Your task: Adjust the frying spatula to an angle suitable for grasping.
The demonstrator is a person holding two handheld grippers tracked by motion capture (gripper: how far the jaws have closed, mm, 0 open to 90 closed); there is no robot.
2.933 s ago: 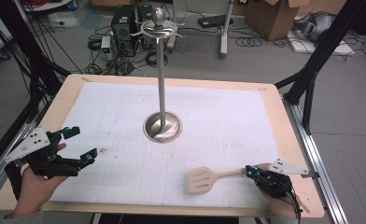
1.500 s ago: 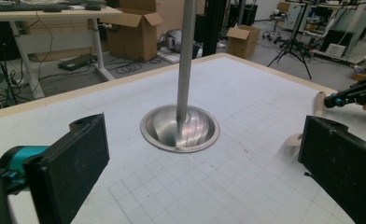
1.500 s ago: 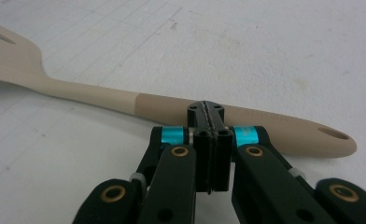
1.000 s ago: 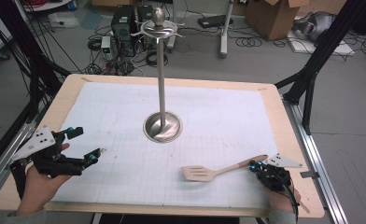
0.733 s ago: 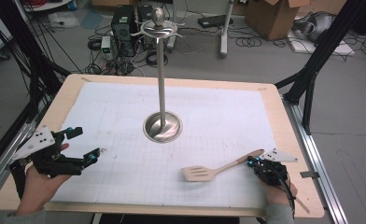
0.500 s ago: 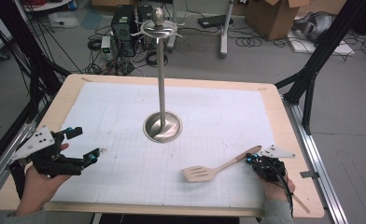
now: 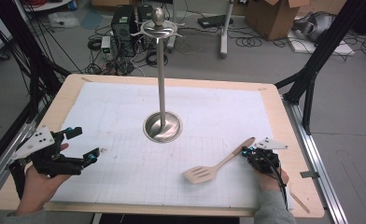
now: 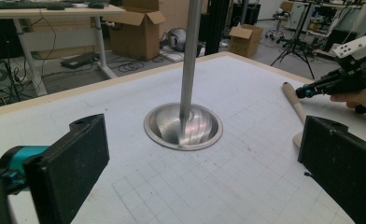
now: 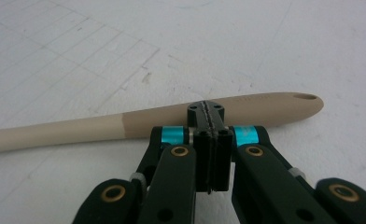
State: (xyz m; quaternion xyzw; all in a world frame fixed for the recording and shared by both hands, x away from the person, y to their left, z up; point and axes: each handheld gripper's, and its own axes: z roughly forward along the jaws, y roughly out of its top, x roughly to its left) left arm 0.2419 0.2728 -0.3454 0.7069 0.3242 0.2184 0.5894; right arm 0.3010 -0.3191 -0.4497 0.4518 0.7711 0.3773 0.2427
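A pale wooden slotted spatula [image 7: 204,173] lies flat on the white gridded mat at the front right, its handle [image 9: 78,130] slanting up to the right. My right gripper [image 7: 246,153] is shut with nothing between its jaws, and its closed tip [image 9: 205,109] rests against the side of the handle near the hole end. My left gripper [image 7: 85,143] hovers at the front left, wide open and empty, and points toward the metal stand [image 8: 183,126]. From the left gripper view [image 8: 204,154] the spatula handle [image 8: 293,100] and the right gripper [image 8: 302,91] appear at the far right.
A tall metal pole stand [image 7: 161,70] with a round dished base [image 7: 162,127] and hooks at the top stands mid-table. The wooden table edge [image 7: 302,196] borders the mat. Boxes, cables and black frame posts surround the table.
The right gripper has slid away from the person and slightly left, staying shut against the handle. The spatula's handle end has swung that way while its head stayed about in place. The left gripper kept still.
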